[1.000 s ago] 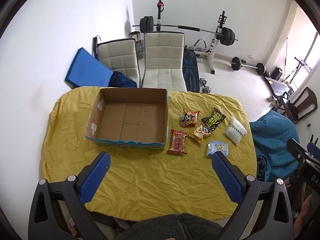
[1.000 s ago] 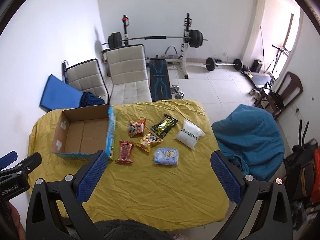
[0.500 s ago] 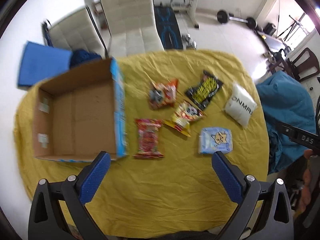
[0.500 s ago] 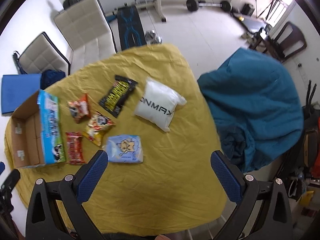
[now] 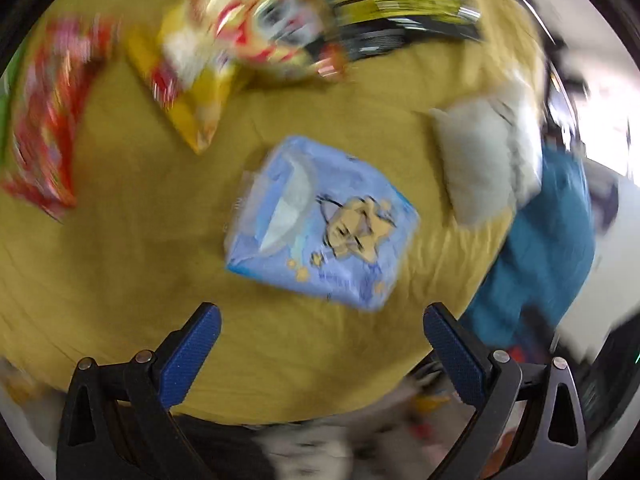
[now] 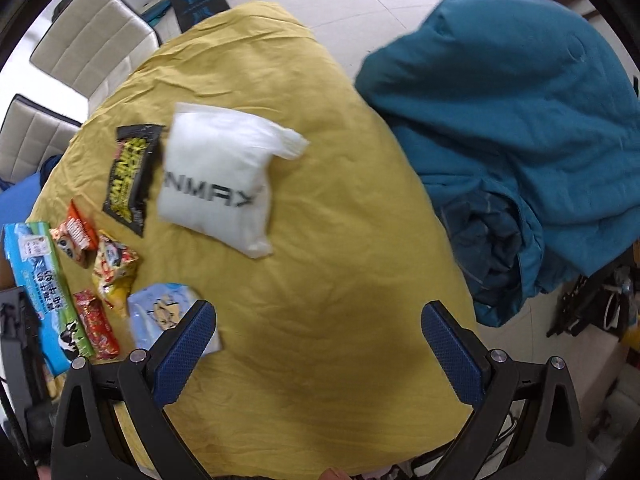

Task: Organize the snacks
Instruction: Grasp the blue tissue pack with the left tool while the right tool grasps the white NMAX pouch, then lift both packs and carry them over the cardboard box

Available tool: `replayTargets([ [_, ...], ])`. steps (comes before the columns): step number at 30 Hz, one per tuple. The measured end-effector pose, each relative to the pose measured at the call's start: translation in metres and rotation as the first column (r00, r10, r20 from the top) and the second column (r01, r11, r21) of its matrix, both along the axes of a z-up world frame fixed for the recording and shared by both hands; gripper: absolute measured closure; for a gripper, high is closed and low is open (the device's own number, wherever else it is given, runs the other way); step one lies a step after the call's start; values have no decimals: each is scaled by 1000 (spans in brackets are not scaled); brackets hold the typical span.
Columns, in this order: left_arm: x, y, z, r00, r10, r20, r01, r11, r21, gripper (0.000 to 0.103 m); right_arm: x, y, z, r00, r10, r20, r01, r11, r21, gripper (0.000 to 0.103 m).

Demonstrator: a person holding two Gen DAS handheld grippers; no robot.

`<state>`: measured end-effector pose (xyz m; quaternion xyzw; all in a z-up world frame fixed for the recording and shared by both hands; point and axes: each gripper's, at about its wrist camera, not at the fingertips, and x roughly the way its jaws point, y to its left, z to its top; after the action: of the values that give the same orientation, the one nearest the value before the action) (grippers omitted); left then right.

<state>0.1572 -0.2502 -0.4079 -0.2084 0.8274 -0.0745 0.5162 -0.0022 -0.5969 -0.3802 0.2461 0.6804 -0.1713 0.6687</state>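
Observation:
Snacks lie on a yellow tablecloth. A light blue packet with a star figure lies just ahead of my open left gripper, not between its fingers. Around it are a yellow packet, a red packet, a black and yellow packet and a white pouch. My right gripper is open over bare cloth. Beyond it lies the white pouch, with the black packet and the blue packet to the left. The cardboard box wall shows at far left.
A teal beanbag sits close to the table's right edge. Two white chairs stand behind the table. The left wrist view is motion-blurred.
Both grippers have dropped toward the table. The left one closed in on the blue packet; the right one shifted right, toward the white pouch and the table's right side. Both stay open.

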Motion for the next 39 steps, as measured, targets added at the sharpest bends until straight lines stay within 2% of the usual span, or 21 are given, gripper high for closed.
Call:
replayTargets([
  [4,-1,-5,-14,992,120,-40,-121,993,0,0,-8,-19,-14,998,-62,-10,62,998,25,0],
  [6,0,-10,-28,979,195,-63,-195,981,2,0,-7,-21,-16,998,-71,-2,71,997,21,0],
  [9,-1,-12,-44,951,292,-105,-287,956,62,0,-1,-18,-16,998,-59,3,59,998,5,0],
  [11,0,-12,-49,945,308,-109,-294,947,129,1,5,-14,-17,999,-48,6,48,999,6,0],
  [13,-2,-18,-52,965,248,-81,-226,951,211,17,10,-10,-18,999,-31,6,31,999,7,0],
  [15,-5,-28,-53,989,138,-58,-121,965,235,26,16,-4,-19,1000,-10,1,10,1000,2,0],
  [16,-9,-34,-51,997,60,-43,-48,971,234,28,19,-2,-19,1000,3,-1,-3,1000,0,0],
  [17,-13,-45,-46,997,-81,-3,79,967,241,29,23,1,-20,1000,14,-2,-14,1000,-2,0],
  [18,-16,-51,-43,987,-157,19,148,958,245,30,27,3,-19,1000,23,1,-23,1000,-2,0],
  [19,-21,-60,-36,952,-297,65,270,924,270,30,32,4,-19,1000,27,5,-27,1000,-5,0],
  [20,-26,-67,-31,913,-395,101,348,885,308,30,37,5,-18,999,31,9,-31,1000,-6,0],
  [22,-38,-74,-22,804,-572,164,474,782,405,30,53,8,-20,999,31,21,-31,1000,1,0],
  [23,-40,-73,-20,773,-612,164,499,748,437,30,61,10,-22,999,24,27,-24,1000,12,0],
  [24,-43,-70,-22,760,-629,162,510,732,451,30,71,11,-26,1000,11,29,-12,999,30,0],
  [26,-43,-60,-23,778,-610,152,495,743,450,30,89,13,-37,999,-28,22,27,998,55,0],
  [27,-47,-51,-24,798,-585,145,479,762,434,30,97,14,-44,998,-59,19,58,995,78,0],
  [30,-54,-40,-31,830,-539,144,447,797,407,29,118,20,-67,990,-137,-24,139,982,131,0],
  [32,-61,-38,-28,845,-515,146,427,813,395,29,126,28,-84,985,-152,-79,164,972,167,7],
  [33,-61,-33,-25,852,-503,145,419,822,386,29,126,32,-92,982,-151,-115,168,972,165,17],
  [36,-55,-15,-10,880,-452,146,382,857,347,29,123,40,-93,992,-75,-100,90,983,159,20],
  [39,-70,-8,-8,896,-414,161,348,880,323,29,115,57,-85,984,137,-114,-121,983,137,21],
])
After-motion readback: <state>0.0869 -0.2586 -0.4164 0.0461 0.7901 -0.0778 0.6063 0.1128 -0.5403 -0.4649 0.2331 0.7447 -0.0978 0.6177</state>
